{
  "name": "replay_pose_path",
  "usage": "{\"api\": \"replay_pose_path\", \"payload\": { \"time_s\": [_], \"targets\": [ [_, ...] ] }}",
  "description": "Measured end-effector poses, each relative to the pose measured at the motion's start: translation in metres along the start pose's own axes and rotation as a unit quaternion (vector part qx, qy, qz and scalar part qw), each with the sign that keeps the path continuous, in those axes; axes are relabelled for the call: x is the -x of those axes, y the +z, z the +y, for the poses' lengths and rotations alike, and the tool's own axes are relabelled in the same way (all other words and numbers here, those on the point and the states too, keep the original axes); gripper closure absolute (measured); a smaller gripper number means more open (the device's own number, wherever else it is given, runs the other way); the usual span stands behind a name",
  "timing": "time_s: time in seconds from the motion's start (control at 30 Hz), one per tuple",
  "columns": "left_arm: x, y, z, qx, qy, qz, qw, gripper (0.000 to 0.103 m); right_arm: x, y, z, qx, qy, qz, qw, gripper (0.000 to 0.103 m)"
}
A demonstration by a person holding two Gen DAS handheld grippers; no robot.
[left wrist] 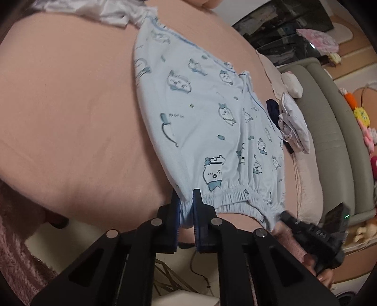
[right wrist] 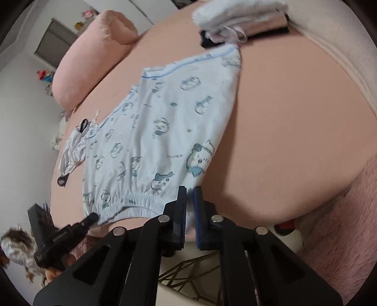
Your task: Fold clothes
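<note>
Light blue shorts [left wrist: 212, 113] printed with cartoon animals lie flat on the pink bed sheet [left wrist: 70, 117], elastic waistband towards me. In the left wrist view my left gripper [left wrist: 186, 196] is shut on the bunched waistband corner at the left end. My right gripper [left wrist: 282, 215] shows at the waistband's other end, in a person's hand. In the right wrist view the shorts [right wrist: 165, 122] spread away from my right gripper [right wrist: 189, 191], which pinches the right waistband corner. My left gripper [right wrist: 93, 217] touches the far corner there.
A stack of folded clothes [right wrist: 240, 18] sits beyond the shorts' legs, a white garment [right wrist: 73, 150] beside them. A pink pillow [right wrist: 94, 61] lies at the bed's head. The grey bed frame [left wrist: 329, 131] and plush toys [left wrist: 362, 117] border one side, a fuzzy pink blanket [right wrist: 341, 223] the near edge.
</note>
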State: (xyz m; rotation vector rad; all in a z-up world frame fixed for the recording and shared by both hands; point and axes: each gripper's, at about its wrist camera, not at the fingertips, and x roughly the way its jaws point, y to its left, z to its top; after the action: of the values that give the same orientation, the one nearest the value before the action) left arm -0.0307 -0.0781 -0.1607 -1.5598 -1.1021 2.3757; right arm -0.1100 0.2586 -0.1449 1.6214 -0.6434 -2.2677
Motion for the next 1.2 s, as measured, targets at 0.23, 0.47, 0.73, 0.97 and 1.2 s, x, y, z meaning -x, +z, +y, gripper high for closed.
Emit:
{"api": "replay_pose_path", "payload": {
  "time_s": [0.23,0.47,0.73,0.97,1.2],
  "targets": [
    [-0.006,0.005,-0.006,-0.014,-0.005,0.000,0.9999,0.092,-0.016,-0.008,-0.006,-0.006,-0.020,0.041,0.999,0.083],
    [0.007,0.003,-0.018,-0.036,-0.004,-0.010,0.9993,0.093,0.010,-0.011,0.001,0.009,0.004,0.009,1.000,0.101],
    [-0.012,0.012,0.012,0.059,-0.090,0.012,0.9941,0.062,-0.003,-0.012,-0.007,-0.012,-0.018,0.030,0.999,0.079],
    [-0.014,0.009,-0.006,0.004,-0.053,0.016,0.9985,0.064,0.004,-0.014,-0.013,-0.036,-0.013,0.018,0.999,0.077],
    [-0.016,0.010,-0.017,-0.066,0.017,0.033,0.9971,0.090,-0.003,-0.011,-0.021,-0.045,0.022,0.036,0.998,0.098]
  ]
}}
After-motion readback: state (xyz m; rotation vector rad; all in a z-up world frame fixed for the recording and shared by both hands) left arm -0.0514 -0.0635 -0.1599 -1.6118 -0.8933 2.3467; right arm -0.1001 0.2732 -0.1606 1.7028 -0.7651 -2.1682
